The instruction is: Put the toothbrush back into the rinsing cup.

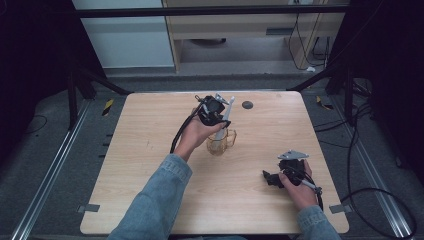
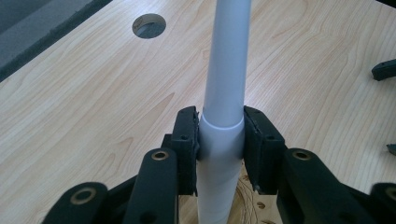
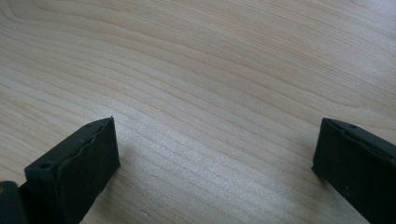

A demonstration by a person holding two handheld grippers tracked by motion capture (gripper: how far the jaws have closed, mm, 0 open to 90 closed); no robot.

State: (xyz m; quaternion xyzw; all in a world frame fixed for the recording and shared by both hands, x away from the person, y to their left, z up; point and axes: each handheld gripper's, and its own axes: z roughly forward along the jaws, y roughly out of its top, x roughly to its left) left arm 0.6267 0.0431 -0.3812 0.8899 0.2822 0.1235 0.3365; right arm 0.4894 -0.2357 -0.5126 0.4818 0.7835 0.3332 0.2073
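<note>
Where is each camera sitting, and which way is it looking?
High view: above the table, looking forward and down; both forearms, hands and claws show.
Left gripper view: rides the left claw, looking along its jaws, shut on a white tube over a glass mug.
Right gripper view: rides the right claw, facing bare wood, jaws wide apart.
Shared: high and left views both show the tube and the round table hole.

Pale wooden table (image 1: 150, 200); glass mug (image 1: 221, 142) atop
</note>
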